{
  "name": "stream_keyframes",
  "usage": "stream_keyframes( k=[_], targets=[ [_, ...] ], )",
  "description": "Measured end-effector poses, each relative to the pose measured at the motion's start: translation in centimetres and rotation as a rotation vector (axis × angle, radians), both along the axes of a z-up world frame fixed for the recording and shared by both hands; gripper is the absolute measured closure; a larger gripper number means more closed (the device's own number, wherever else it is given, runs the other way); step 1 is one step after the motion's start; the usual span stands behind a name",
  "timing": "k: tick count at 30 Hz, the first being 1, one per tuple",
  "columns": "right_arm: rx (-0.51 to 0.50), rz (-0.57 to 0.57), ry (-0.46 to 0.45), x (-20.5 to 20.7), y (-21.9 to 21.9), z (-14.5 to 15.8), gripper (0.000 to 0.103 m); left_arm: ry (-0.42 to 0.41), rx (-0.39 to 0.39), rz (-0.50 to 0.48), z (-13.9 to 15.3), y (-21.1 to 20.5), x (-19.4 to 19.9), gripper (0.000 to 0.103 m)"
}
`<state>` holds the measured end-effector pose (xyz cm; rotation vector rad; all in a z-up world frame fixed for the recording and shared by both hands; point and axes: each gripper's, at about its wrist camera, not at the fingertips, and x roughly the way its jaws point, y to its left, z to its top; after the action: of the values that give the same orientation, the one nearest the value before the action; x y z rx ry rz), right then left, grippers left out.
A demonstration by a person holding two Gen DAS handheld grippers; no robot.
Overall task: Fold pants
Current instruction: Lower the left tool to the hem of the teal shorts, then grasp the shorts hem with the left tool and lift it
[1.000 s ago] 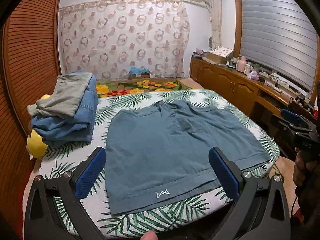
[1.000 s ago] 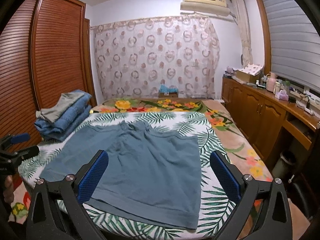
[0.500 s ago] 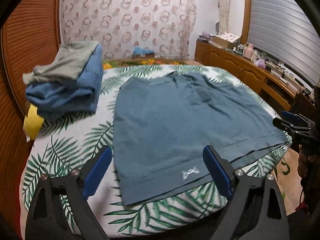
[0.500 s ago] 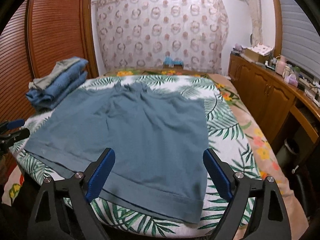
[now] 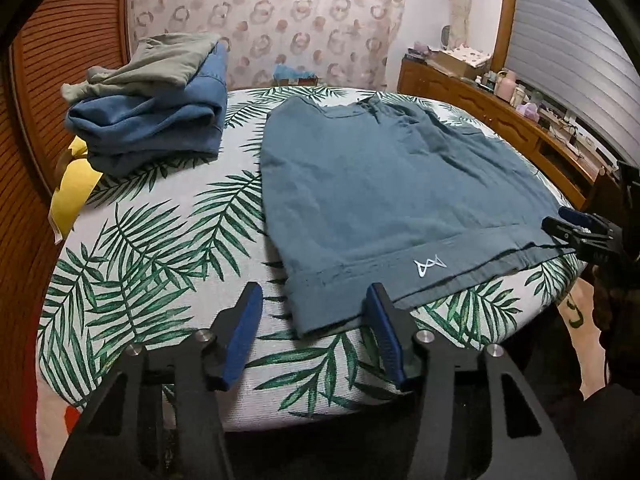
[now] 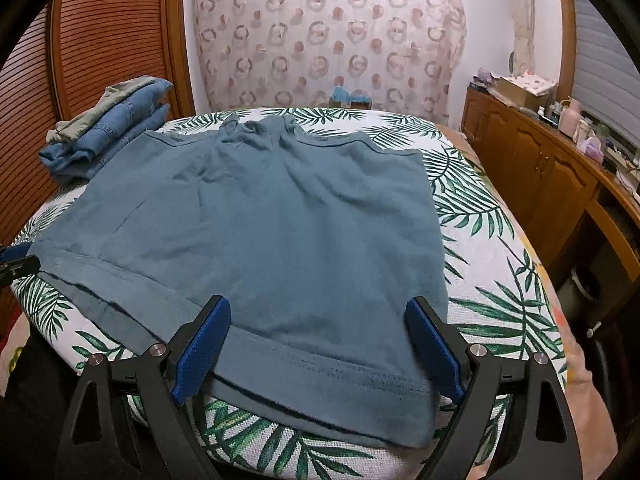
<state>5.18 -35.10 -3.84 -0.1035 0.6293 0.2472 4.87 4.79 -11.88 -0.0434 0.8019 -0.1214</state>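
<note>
Teal-blue pants (image 5: pixel 380 184) lie spread flat on the palm-leaf bed cover (image 5: pixel 140 240), hem toward me, a small white logo (image 5: pixel 430 267) near that hem. My left gripper (image 5: pixel 314 300) hovers low over the near left hem corner. Its jaws are closing with the corner between them, and the pads do not press the cloth. In the right wrist view the pants (image 6: pixel 260 220) fill the bed, and my right gripper (image 6: pixel 318 312) stands open over the near right part of the hem. Each gripper also shows at the other view's edge: right gripper (image 5: pixel 576 232), left gripper (image 6: pixel 16 260).
A stack of folded clothes (image 5: pixel 152 120), grey on denim, sits at the bed's far left, with something yellow (image 5: pixel 74 196) beside it. Louvred wardrobe doors (image 6: pixel 100 40) stand to the left. A wooden sideboard (image 6: pixel 540 172) with small items runs along the right.
The left gripper has dropped toward the near left hem corner and its jaws have narrowed. The right gripper has tipped down closer to the hem, jaws slightly narrower.
</note>
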Motion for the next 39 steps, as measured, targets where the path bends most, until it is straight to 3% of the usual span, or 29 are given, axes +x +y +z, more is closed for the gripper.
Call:
stream_keyframes(
  k=[9, 12, 15, 29, 37, 39],
  targets=[
    [0.002, 0.003, -0.036, -0.7, -0.3, -0.1, 0.013, -0.017, 0.027, -0.04, 0.0, -0.5, -0.2, 0.07],
    [0.004, 0.004, -0.046, -1.2, -0.4, -0.7, 0.013, -0.028, 0.016, -0.034, 0.3, -0.1, -0.3, 0.087],
    [0.001, 0.006, -0.051, 0.7, 0.3, -0.9, 0.013, -0.043, -0.02, -0.045, 0.9, 0.2, -0.1, 0.094],
    [0.016, 0.021, -0.026, 1.3, -0.1, -0.5, 0.013, -0.159, -0.018, -0.195, 6.0, -5.1, 1.3, 0.096],
    [0.018, 0.015, -0.07, -0.1, -1.0, 0.6, 0.013, -0.177, -0.07, -0.322, 9.4, -9.4, 4.5, 0.096],
    [0.008, 0.014, -0.088, -0.5, -1.2, 0.7, 0.013, -0.191, -0.048, -0.355, 10.3, -10.9, 5.0, 0.096]
  ],
)
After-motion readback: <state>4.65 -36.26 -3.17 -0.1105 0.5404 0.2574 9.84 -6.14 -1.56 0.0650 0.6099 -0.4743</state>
